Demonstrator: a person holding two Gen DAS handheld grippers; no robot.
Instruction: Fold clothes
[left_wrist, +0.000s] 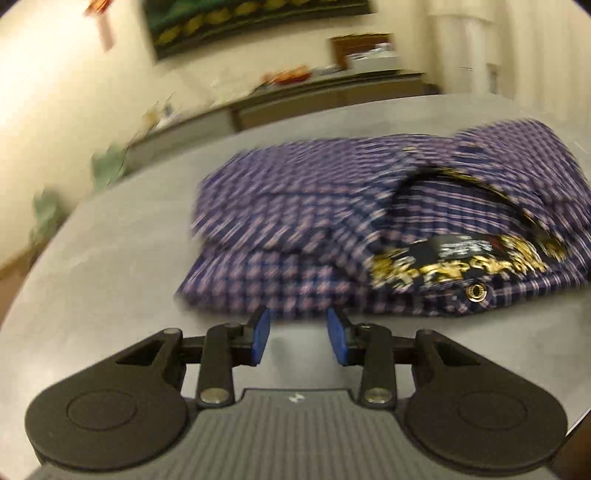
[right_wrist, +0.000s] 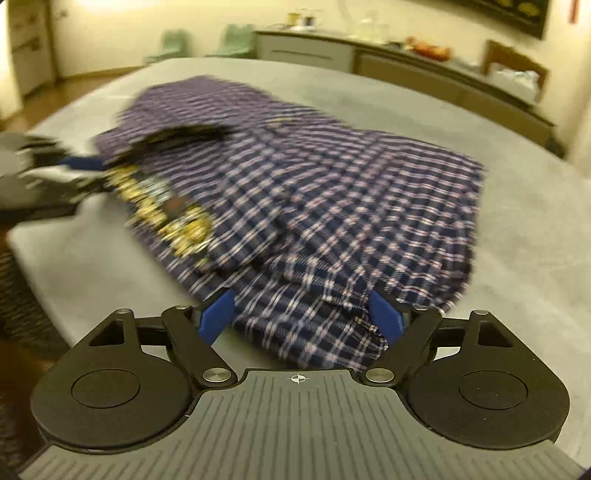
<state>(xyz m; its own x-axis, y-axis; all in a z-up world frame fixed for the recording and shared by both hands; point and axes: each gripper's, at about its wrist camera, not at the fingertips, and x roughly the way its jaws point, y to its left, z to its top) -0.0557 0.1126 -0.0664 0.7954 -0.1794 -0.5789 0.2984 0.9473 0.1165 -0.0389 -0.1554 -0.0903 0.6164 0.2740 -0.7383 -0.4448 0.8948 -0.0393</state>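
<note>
Plaid shirt (right_wrist: 332, 206) sits bundled mid-table (right_wrist: 517, 221); right gripper (right_wrist: 303, 317) gapes wide around its near hem, left gripper (left_wrist: 298, 338) narrowly parted, empty, beside the collar. A shallow pinch could spill those layers.

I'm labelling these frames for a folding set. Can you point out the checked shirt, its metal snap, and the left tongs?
Navy-and-white checked cotton shirt (right_wrist: 332, 192): right wrist view, folded body.
Round brass snap (left_wrist: 476, 292): left wrist view, its centre.
Left tongs (left_wrist: 298, 334): left wrist view, gap between blue pads.

Right tongs (right_wrist: 301, 317) gape wide around the checked shirt's (right_wrist: 332, 206) near edge; grey table (right_wrist: 517, 229) beneath.
</note>
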